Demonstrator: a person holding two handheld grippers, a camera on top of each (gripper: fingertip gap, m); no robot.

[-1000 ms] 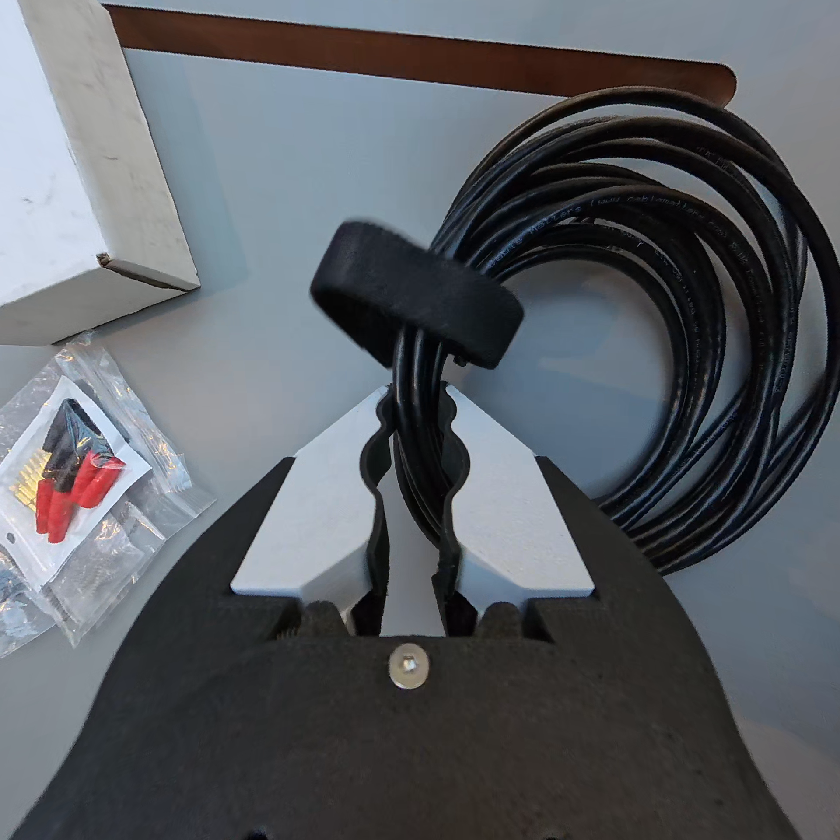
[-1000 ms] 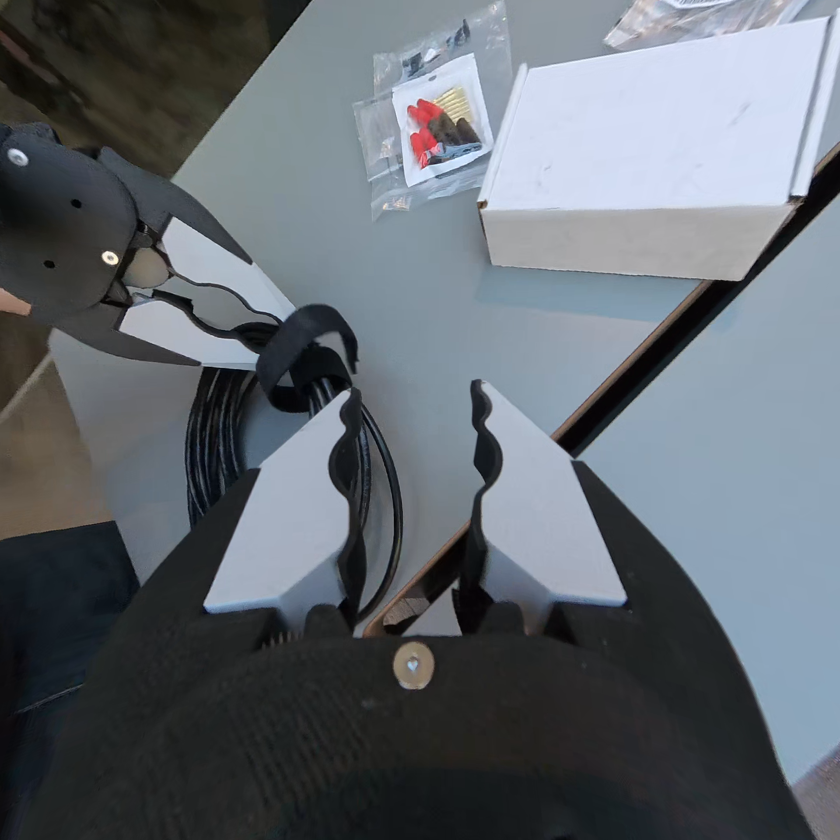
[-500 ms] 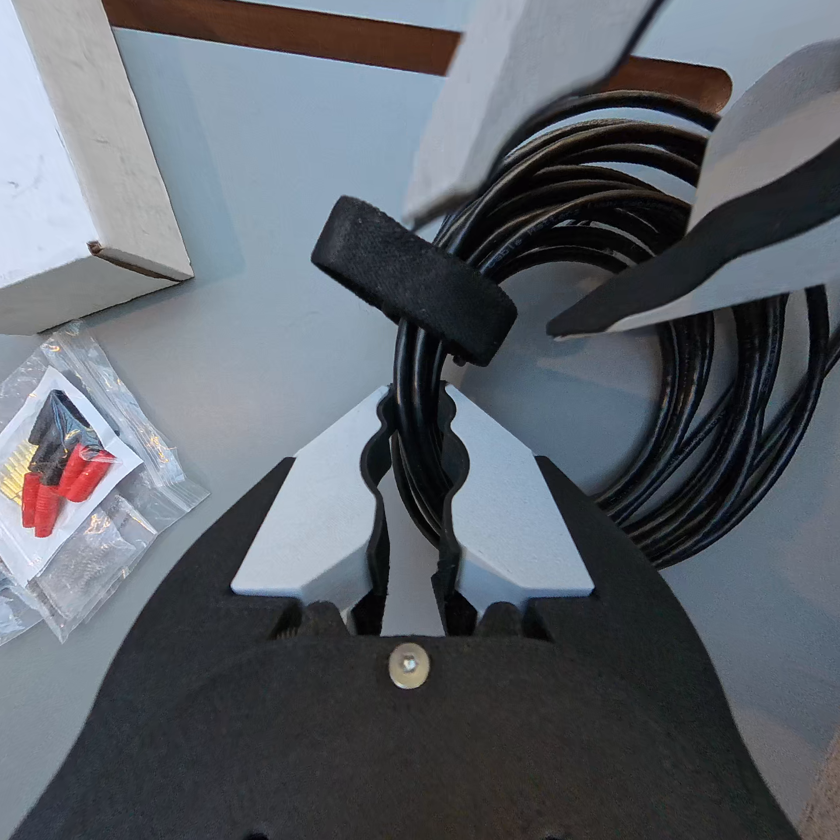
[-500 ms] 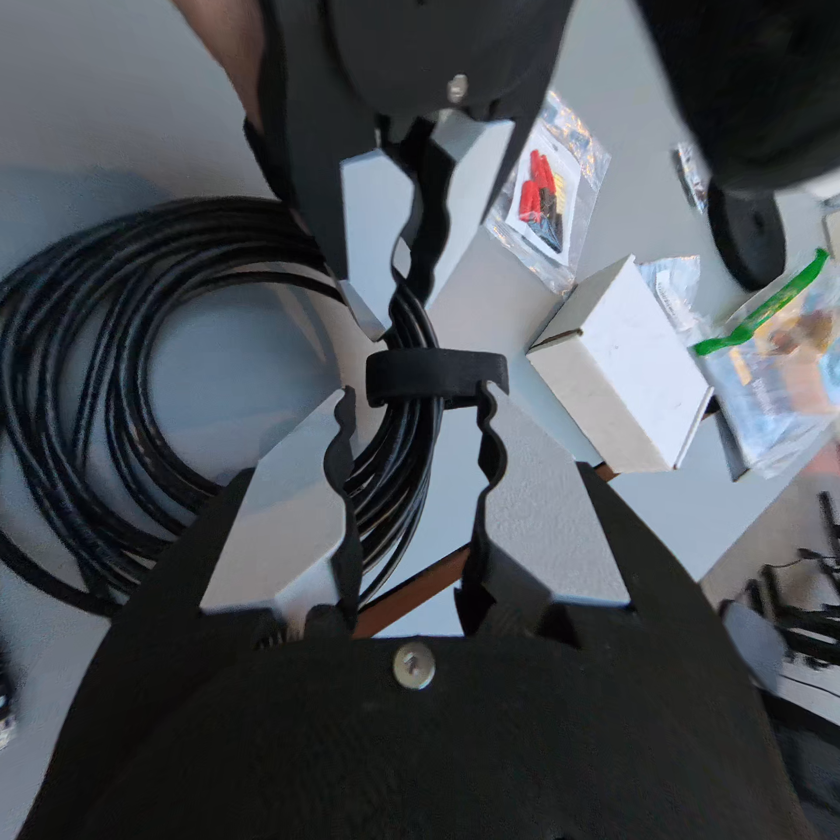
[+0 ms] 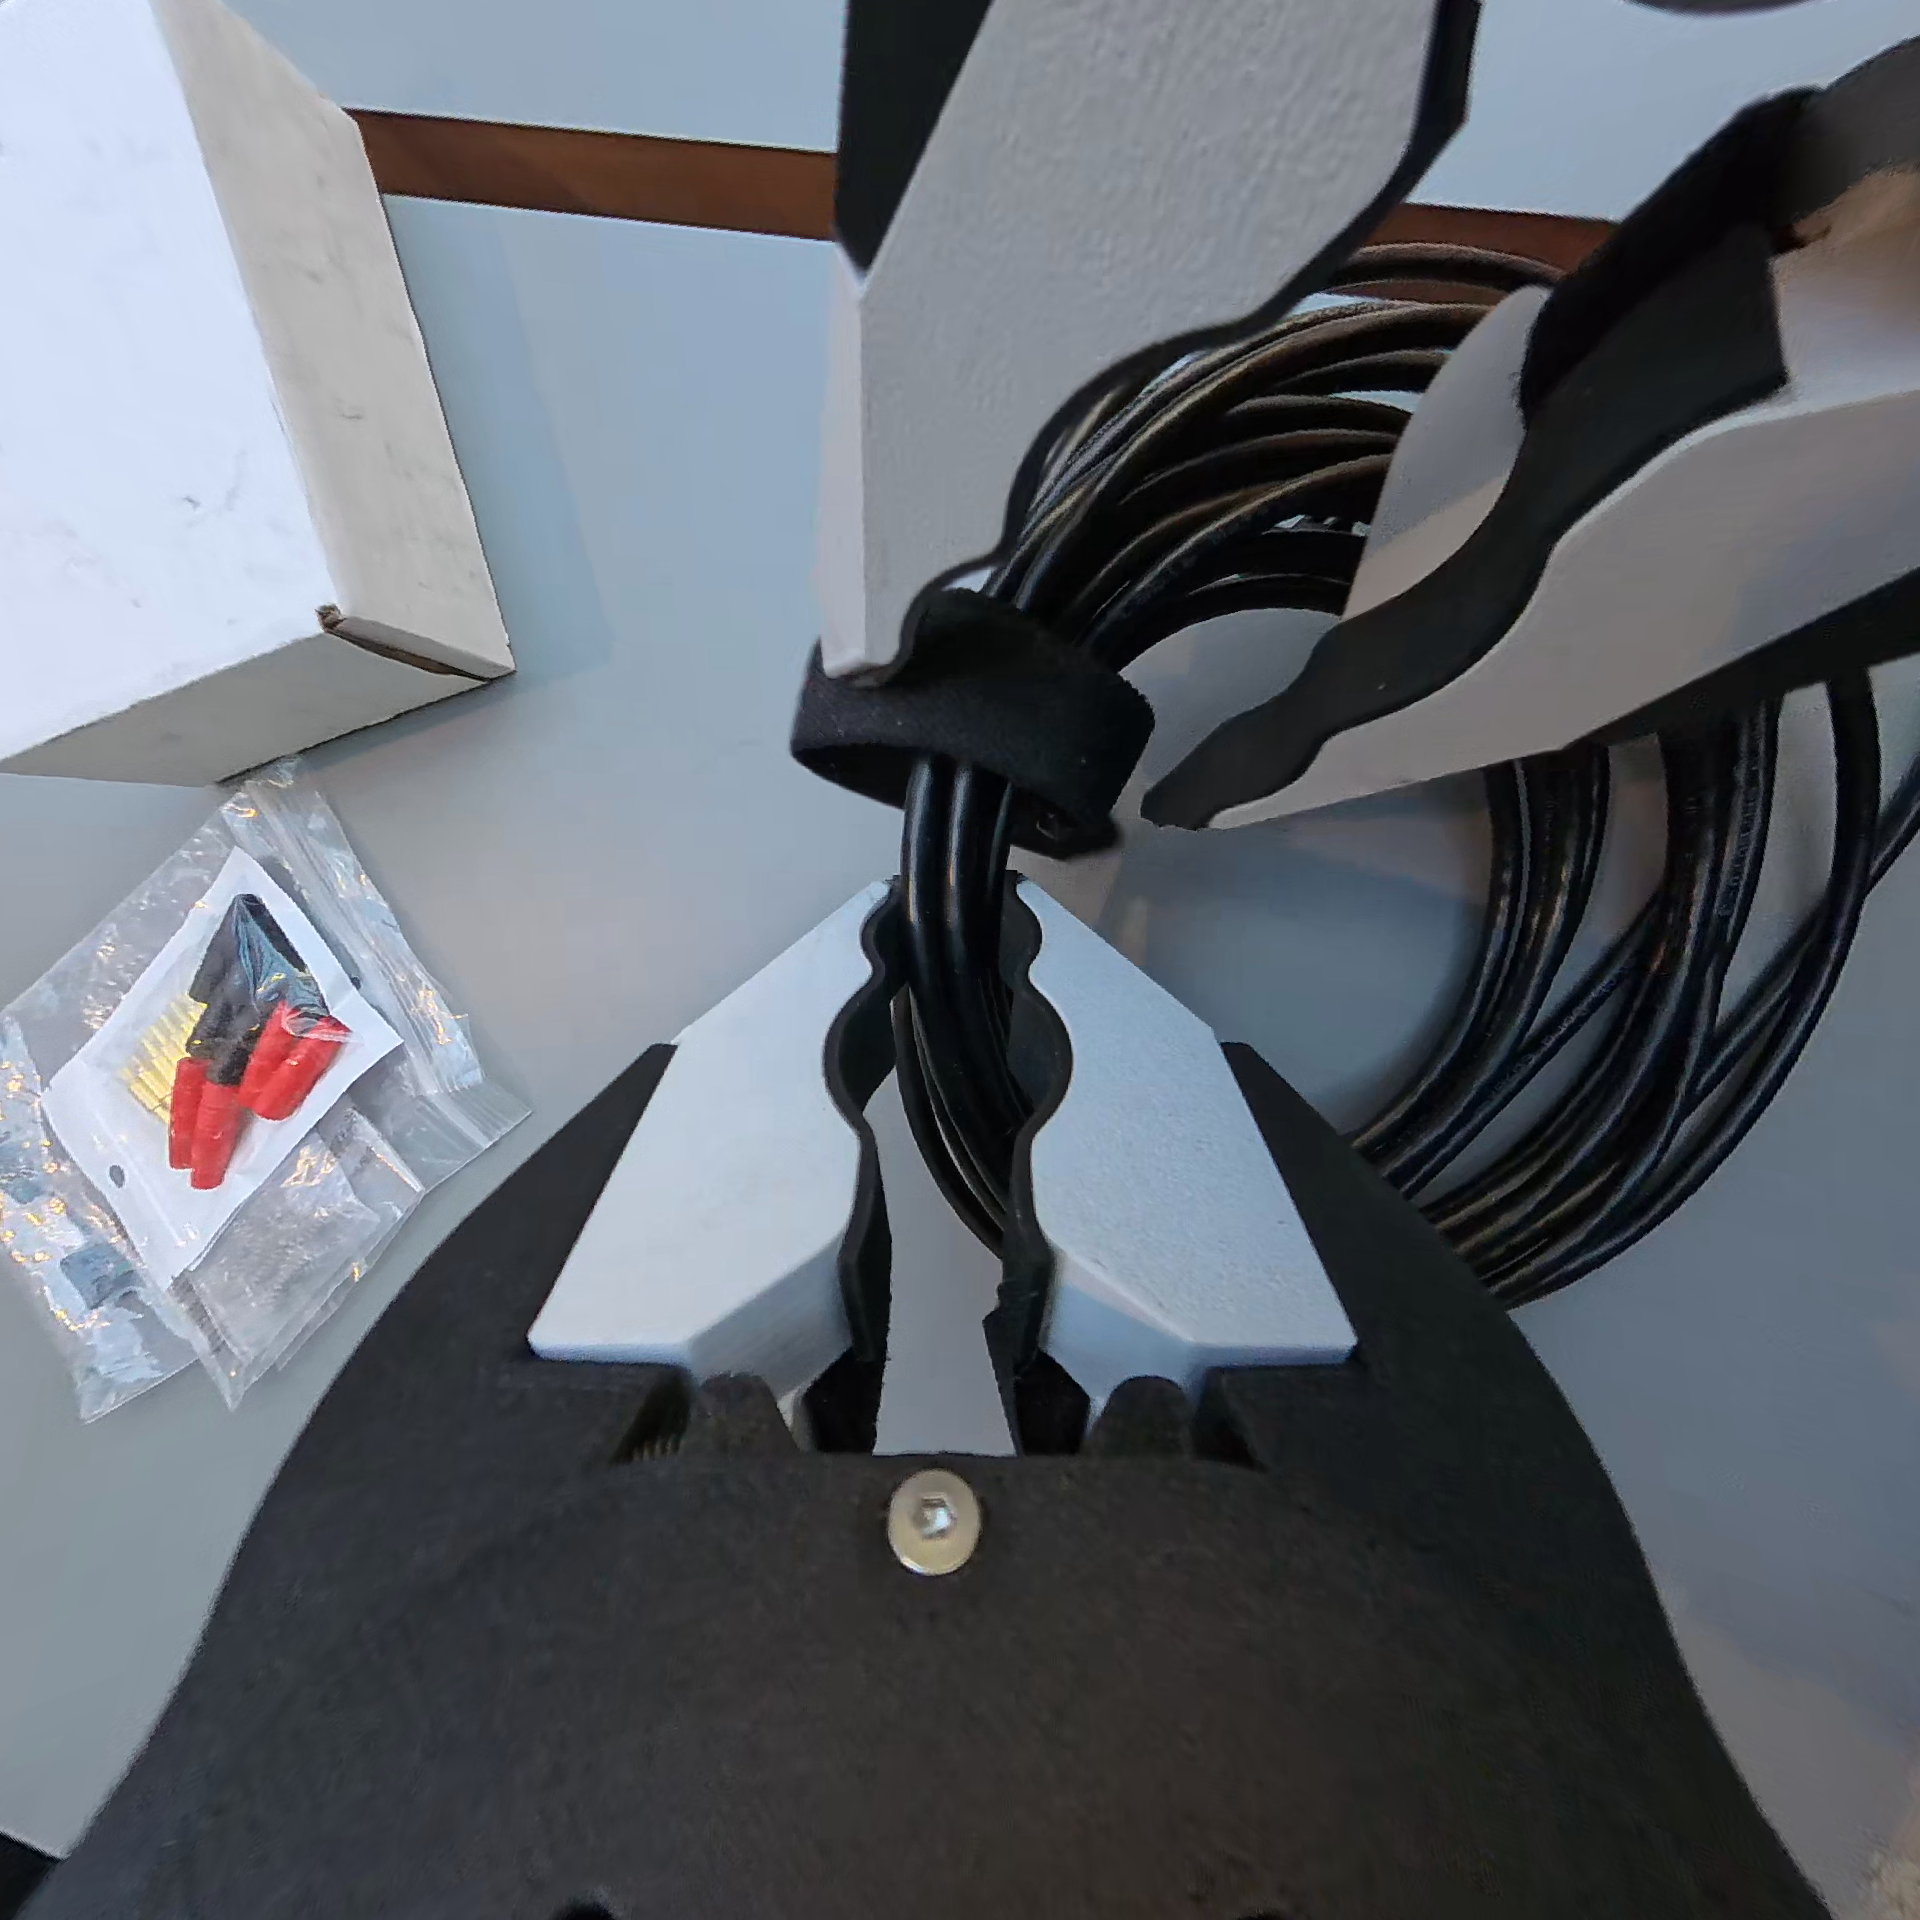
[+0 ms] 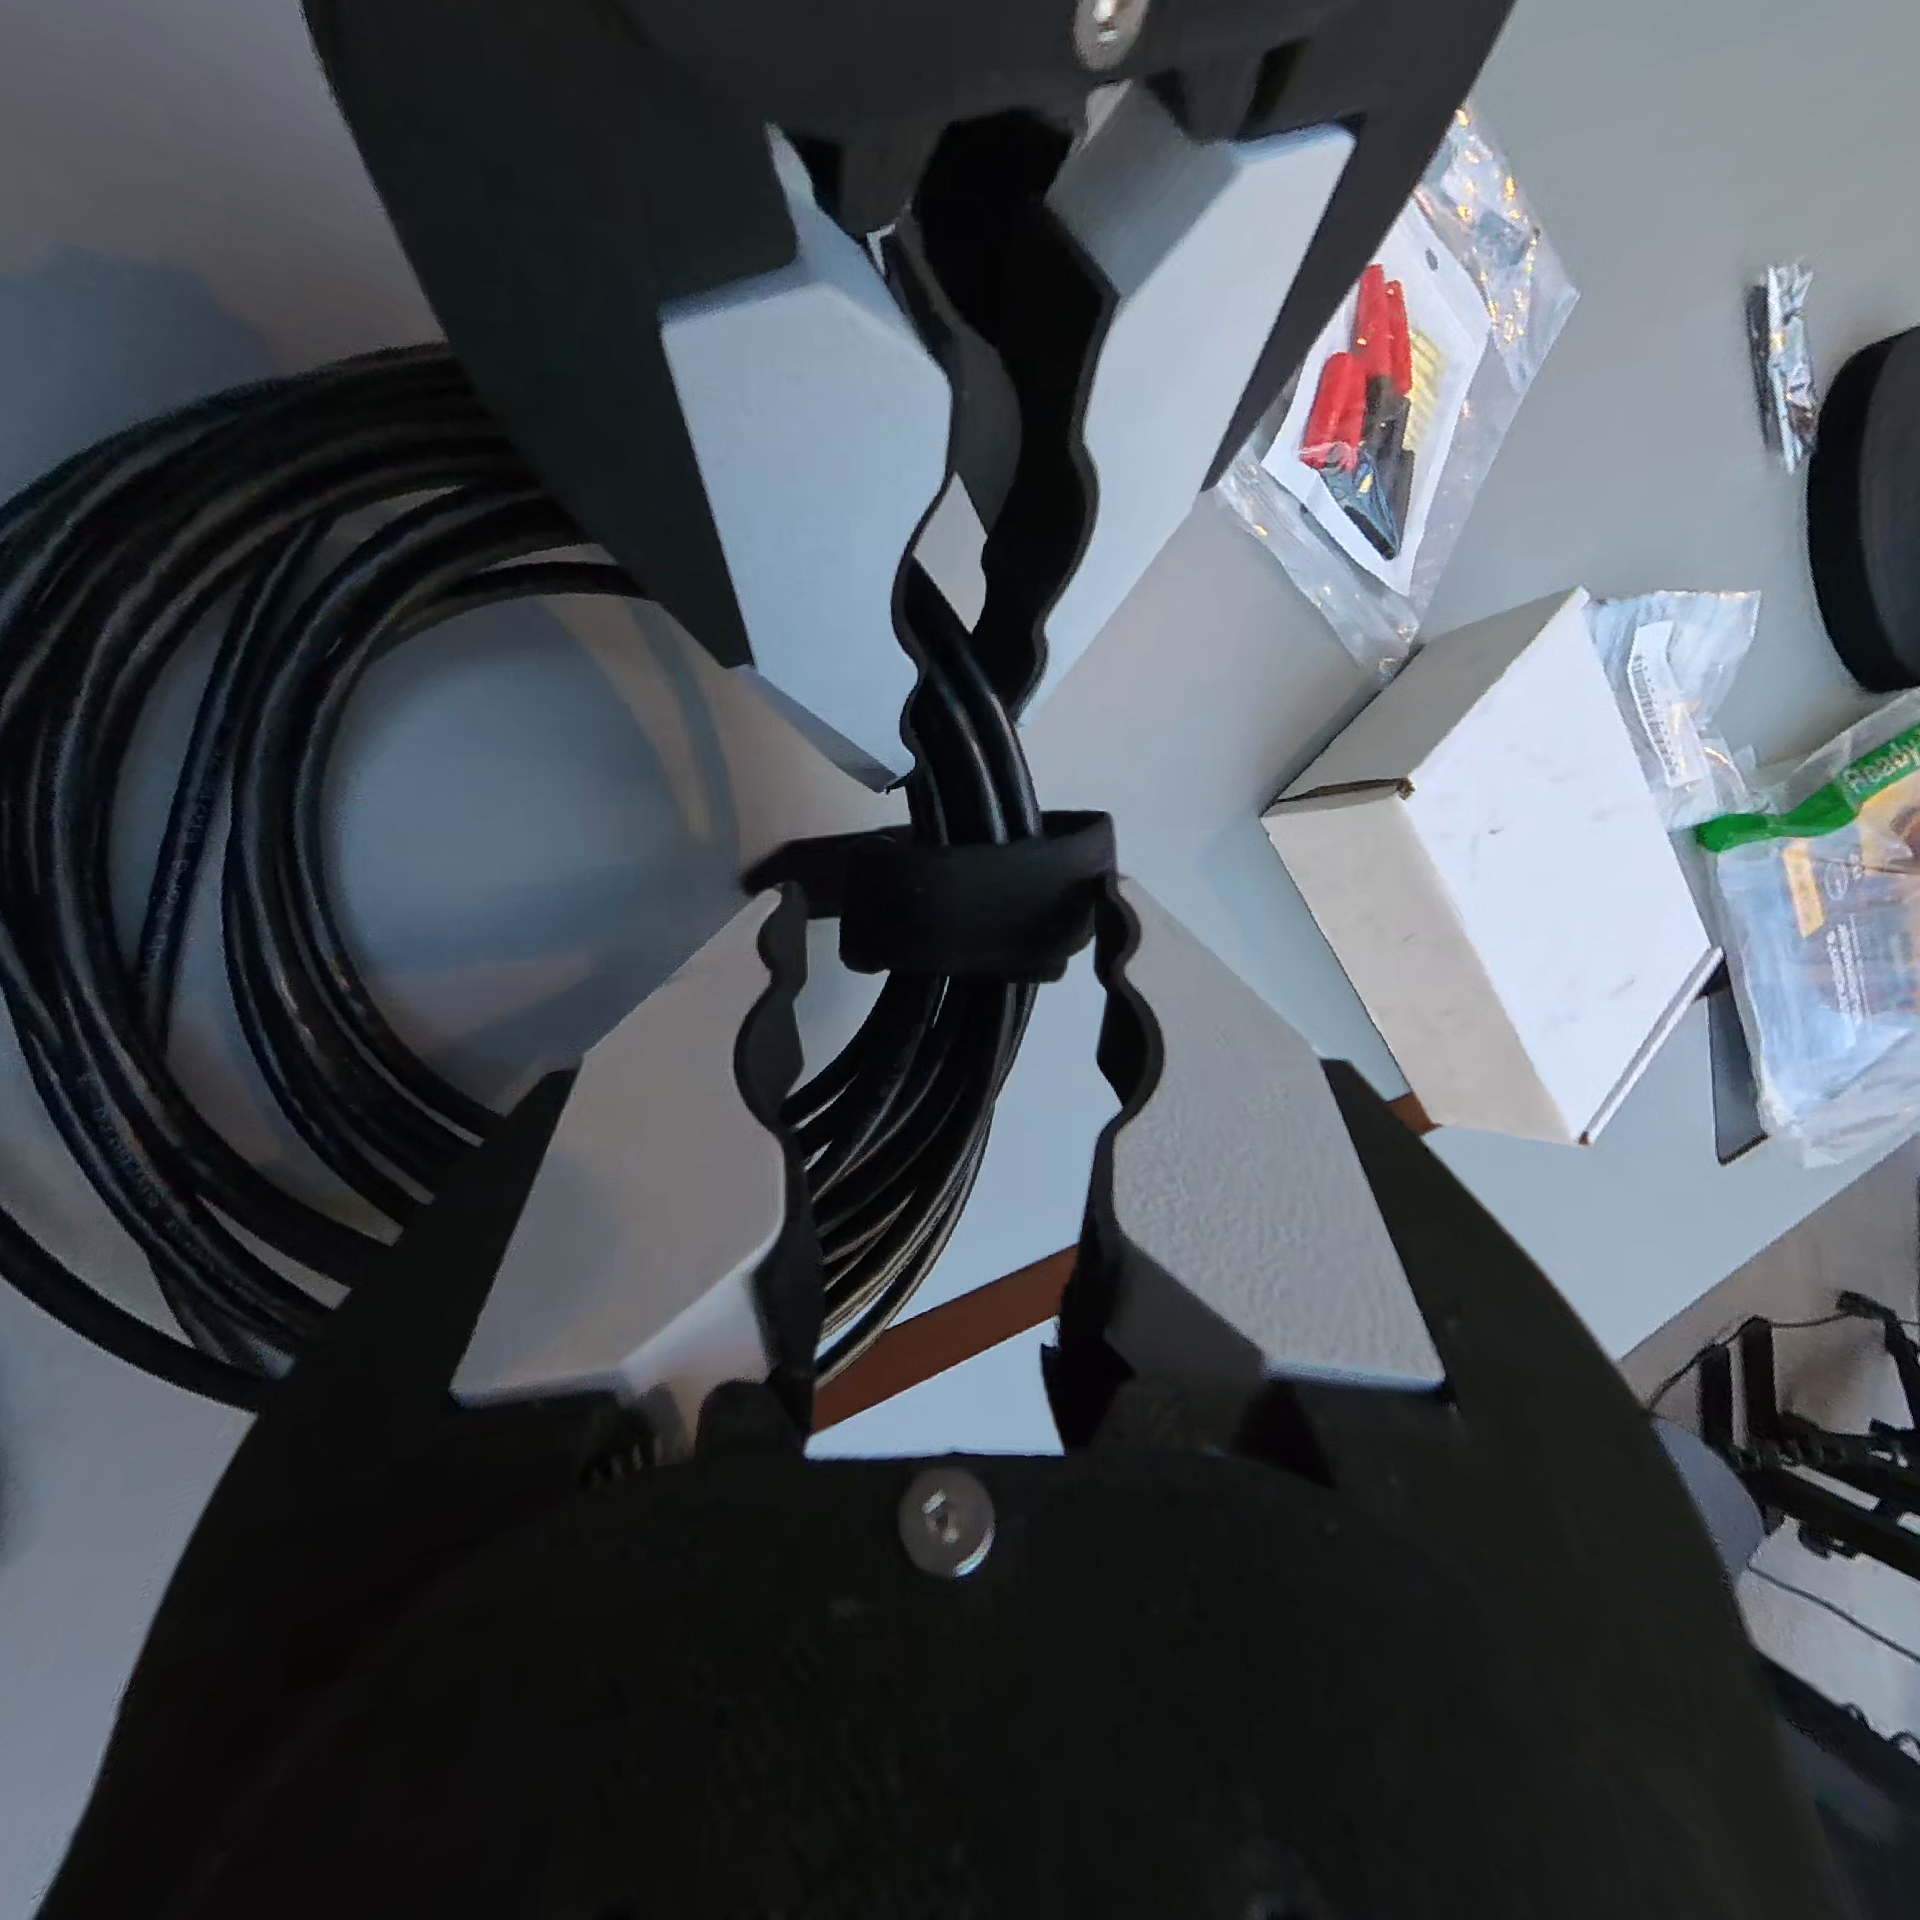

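We see left gripper (image 5: 951, 914) clamped on cable (image 5: 1558, 935) coil lying on table (image 5: 644, 520); right gripper (image 6: 940, 914) spread wide, fingertips (image 6: 774, 909) touching strap (image 6: 966, 899) round bundle. Box (image 5: 187, 416), bag (image 5: 229, 1122) nearby.

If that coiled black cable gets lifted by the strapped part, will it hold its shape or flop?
The coiled black cable likely sags: only one black fabric strap binds its loose loops. The left gripper pinches it easily, so it's probably pliable and not slippery.

Black coiled cable (image 5: 1475, 935), loops bunched and cinched by a black fabric strap (image 5: 966, 727), pinched in the left hand-held gripper (image 5: 951, 925) while the spread right hand-held gripper (image 6: 940, 894) straddles that strap on the grey surface (image 5: 644, 582).
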